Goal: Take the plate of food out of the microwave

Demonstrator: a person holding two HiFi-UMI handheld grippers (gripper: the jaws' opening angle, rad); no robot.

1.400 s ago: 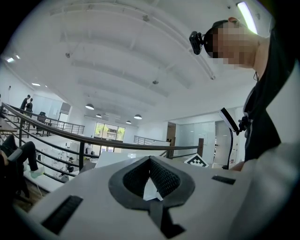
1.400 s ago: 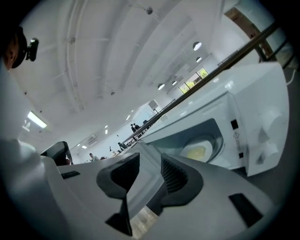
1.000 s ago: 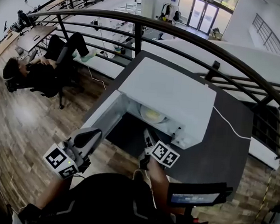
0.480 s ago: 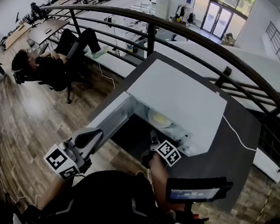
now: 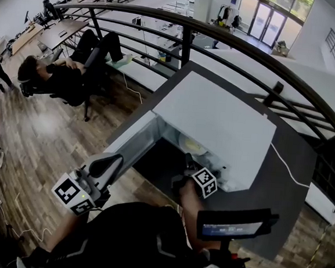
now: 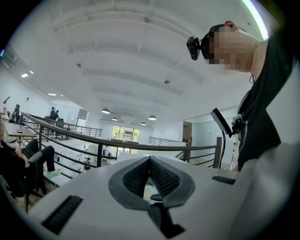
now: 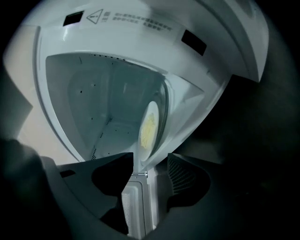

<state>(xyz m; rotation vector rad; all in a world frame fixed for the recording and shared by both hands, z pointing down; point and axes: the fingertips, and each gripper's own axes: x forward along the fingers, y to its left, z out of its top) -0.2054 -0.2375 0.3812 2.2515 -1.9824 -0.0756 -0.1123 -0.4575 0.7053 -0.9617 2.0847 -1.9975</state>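
Note:
A white microwave (image 5: 215, 123) stands on a dark table (image 5: 282, 187) with its door (image 5: 133, 142) swung open to the left. Inside lies a white plate (image 5: 191, 144) with yellow food. My right gripper (image 5: 187, 163) is at the mouth of the cavity, just short of the plate. In the right gripper view its jaws stand open (image 7: 150, 164), and the plate's (image 7: 149, 125) near rim reaches the gap without touching the pads. My left gripper (image 5: 110, 164) hangs low at the left, away from the microwave. Its pads meet with nothing between them (image 6: 150, 159).
A dark metal railing (image 5: 182, 29) curves behind the table. Below it a person sits in a chair (image 5: 55, 80) on the wooden floor. A black screen device (image 5: 232, 226) juts out at my chest, right of the right arm.
My right gripper has moved forward from the table edge up to the microwave opening, closer to the plate. The left gripper has stayed where it was.

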